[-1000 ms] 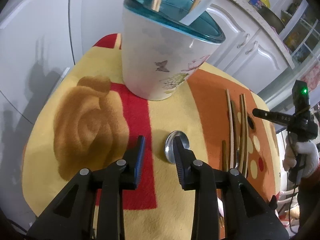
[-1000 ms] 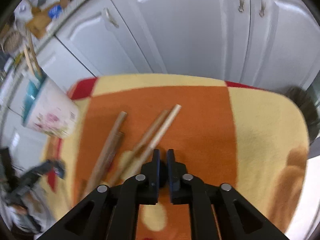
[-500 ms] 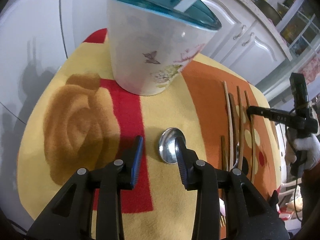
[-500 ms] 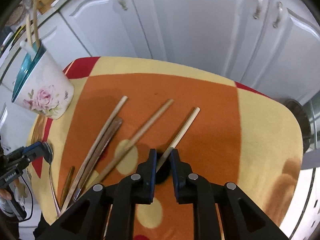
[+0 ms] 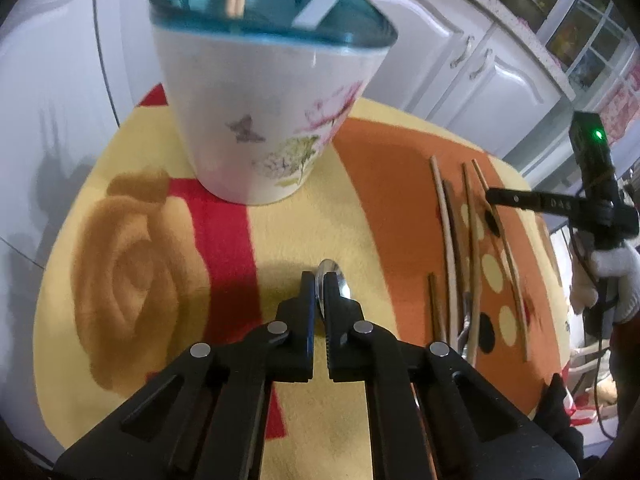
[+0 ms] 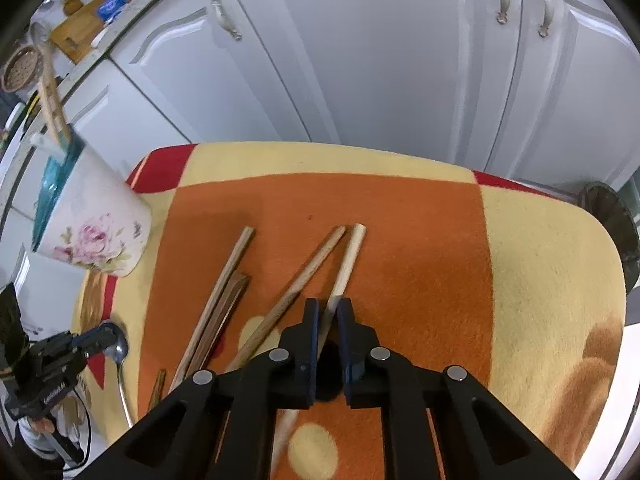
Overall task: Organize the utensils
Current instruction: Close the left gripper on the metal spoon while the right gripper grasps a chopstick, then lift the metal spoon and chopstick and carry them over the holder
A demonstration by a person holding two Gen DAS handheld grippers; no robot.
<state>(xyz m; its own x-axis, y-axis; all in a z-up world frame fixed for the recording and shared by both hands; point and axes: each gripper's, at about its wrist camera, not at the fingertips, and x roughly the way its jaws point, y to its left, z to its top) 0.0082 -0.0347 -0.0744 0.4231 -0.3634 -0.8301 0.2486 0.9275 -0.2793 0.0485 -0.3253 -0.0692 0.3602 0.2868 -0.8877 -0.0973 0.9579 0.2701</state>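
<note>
A white floral holder cup (image 5: 264,120) with a teal rim stands at the table's far left; it holds a wooden stick and a white utensil, and also shows in the right wrist view (image 6: 88,224). My left gripper (image 5: 319,280) is shut on the bowl of a metal spoon (image 5: 334,280) lying on the cloth. My right gripper (image 6: 328,306) is shut on a pale wooden chopstick (image 6: 346,264) that lies on the orange patch. Several more chopsticks (image 6: 224,300) lie beside it, also seen in the left wrist view (image 5: 452,240).
The table is covered by a yellow, orange and red patterned cloth (image 6: 520,280). White cabinet doors (image 6: 400,60) stand just behind the table. A dark round object (image 6: 612,224) sits past the table's right edge.
My left gripper moved in and closed on the spoon's bowl. My right gripper closed around the pale chopstick, which shifted closer to the neighbouring one.
</note>
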